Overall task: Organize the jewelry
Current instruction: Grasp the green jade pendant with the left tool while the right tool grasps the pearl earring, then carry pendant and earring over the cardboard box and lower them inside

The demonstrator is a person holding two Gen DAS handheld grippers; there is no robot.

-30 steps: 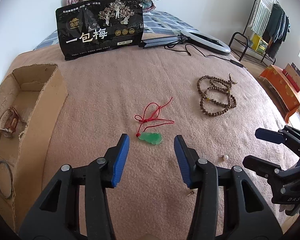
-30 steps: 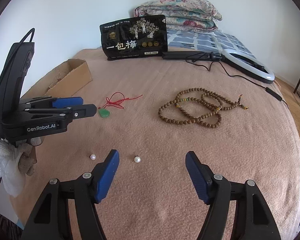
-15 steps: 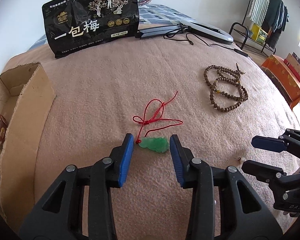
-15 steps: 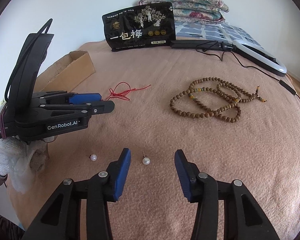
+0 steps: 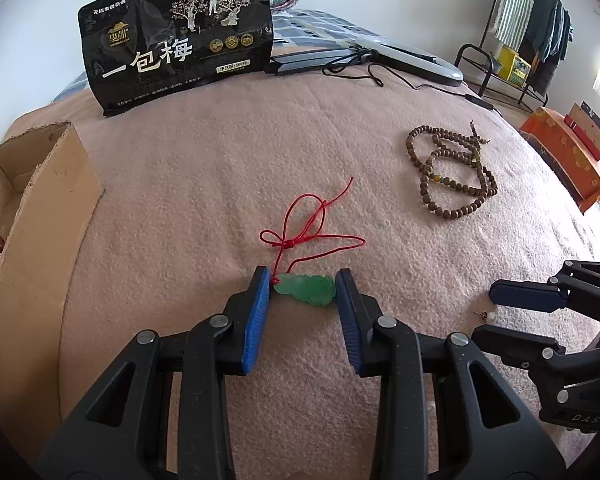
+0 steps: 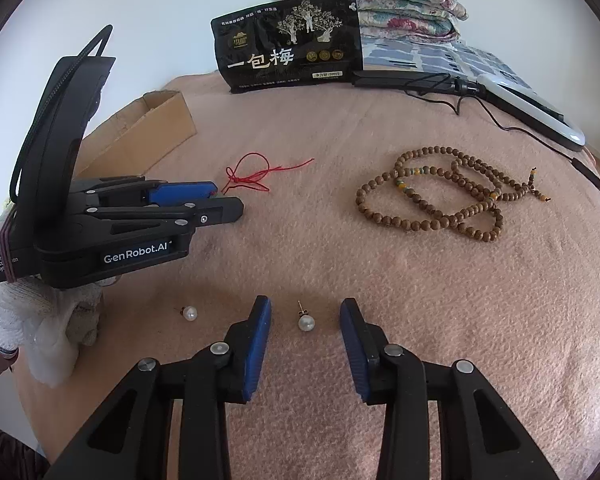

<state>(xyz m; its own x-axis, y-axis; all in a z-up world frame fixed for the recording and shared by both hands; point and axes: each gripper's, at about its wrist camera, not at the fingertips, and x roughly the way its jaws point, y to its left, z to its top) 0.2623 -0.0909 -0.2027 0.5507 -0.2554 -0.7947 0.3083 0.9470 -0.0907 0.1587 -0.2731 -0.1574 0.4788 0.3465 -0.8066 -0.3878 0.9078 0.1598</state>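
The green jade pendant (image 5: 306,289) lies flat on the pink blanket (image 5: 204,184), right between the blue pads of the left gripper (image 5: 303,286). Its jaws are closing around it; the right pad looks to be at the pendant's end and the left pad just beside the other end, though I can't say they press on it. The pendant's red cord (image 5: 306,222) trails away from it in loose loops and a knot, free of the pads.

Over to the right, the right gripper (image 6: 305,318) has its jaws closing too, with a pearl stud earring (image 6: 306,322) lying between the pads, clear gaps on both sides. A second pearl earring (image 6: 189,313) sits just outside its left finger, near a white cloth-gloved hand (image 6: 56,320) that holds the left gripper.

Beyond both, a long strand of brown wooden beads (image 6: 440,200) is coiled in overlapping loops, well apart from the pendant and the pearls. To the left stands an open cardboard box (image 5: 40,216) at the blanket's edge; something brownish is inside it, too cut off to make out. At the far end a black snack bag with Chinese lettering (image 5: 176,36) stands upright, folded floral quilts (image 6: 400,4) stacked behind it, and a ring light with its black cable (image 5: 404,62) lies beside it. A clothes rack (image 5: 528,36) and an orange box (image 5: 560,156) stand off past the bed's right side. Nothing lies between either gripper and its piece.
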